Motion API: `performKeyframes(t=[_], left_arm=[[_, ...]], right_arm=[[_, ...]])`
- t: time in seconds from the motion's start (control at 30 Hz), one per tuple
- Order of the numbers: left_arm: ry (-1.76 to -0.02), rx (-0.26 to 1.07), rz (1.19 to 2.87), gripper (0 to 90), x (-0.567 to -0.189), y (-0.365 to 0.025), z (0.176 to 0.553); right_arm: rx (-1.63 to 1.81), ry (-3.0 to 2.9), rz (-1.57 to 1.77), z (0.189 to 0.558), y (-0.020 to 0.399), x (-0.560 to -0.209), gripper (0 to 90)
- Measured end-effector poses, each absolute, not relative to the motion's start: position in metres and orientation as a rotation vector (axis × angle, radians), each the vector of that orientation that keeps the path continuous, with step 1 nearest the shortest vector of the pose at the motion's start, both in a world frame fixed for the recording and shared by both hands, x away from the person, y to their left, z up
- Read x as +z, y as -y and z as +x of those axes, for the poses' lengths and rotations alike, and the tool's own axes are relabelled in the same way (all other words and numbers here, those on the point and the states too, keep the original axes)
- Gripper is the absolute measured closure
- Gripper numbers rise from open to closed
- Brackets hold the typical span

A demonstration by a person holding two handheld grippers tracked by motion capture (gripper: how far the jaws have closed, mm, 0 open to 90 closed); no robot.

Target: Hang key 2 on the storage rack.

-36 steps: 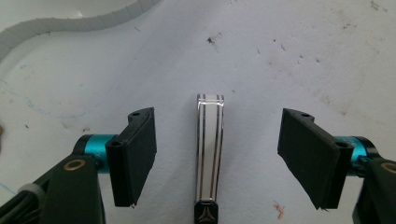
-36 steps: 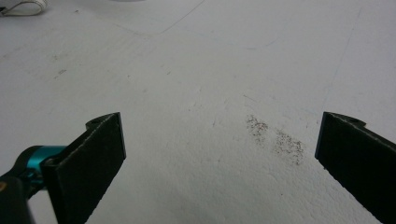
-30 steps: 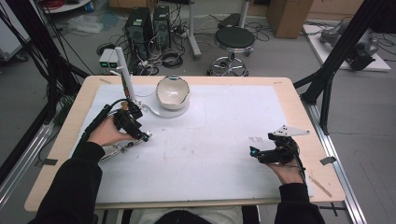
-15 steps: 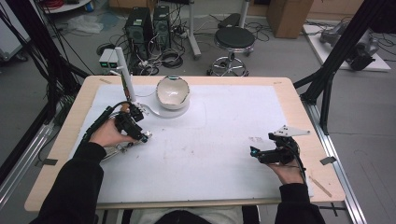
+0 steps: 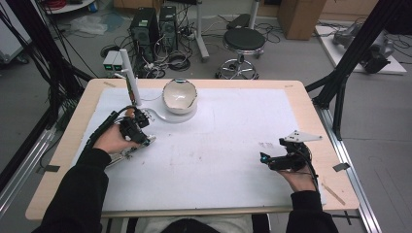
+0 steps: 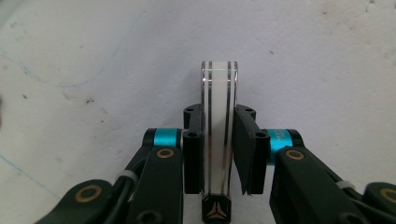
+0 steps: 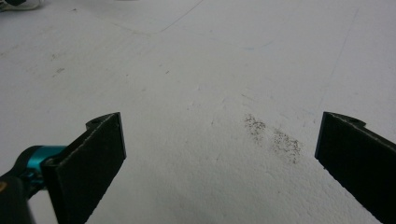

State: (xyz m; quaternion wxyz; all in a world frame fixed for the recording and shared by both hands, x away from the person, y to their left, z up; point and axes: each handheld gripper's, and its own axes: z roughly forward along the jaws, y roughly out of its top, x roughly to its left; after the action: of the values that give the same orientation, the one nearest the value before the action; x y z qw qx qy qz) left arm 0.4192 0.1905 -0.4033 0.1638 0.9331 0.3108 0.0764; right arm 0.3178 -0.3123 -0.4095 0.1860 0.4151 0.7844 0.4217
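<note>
White sheet covers our table, with the bowl at its far left. Just nearer us lies a clear strip, its long axis running straight out along our left gripper, whose jaws have just been closing and now clamp it. Our right gripper rests well apart, jaws wide.
</note>
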Motion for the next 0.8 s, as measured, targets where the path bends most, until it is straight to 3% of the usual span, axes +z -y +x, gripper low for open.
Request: performKeyframes(t=[0.27,0.63,0.8], left_arm=[[-0.759,0.292,2.699,74.4,-0.397,-0.193,0.414],[-0.767,0.267,2.622,74.5,-0.383,-0.203,0.411],[-0.763,0.318,2.588,74.5,-0.373,-0.210,0.409]], right_arm=[[1.187,-2.216,1.161,0.318,0.311,-0.410,0.7],[1.192,-2.211,1.163,0.317,0.312,-0.410,0.7],[1.191,-2.213,1.164,0.318,0.311,-0.410,0.7]])
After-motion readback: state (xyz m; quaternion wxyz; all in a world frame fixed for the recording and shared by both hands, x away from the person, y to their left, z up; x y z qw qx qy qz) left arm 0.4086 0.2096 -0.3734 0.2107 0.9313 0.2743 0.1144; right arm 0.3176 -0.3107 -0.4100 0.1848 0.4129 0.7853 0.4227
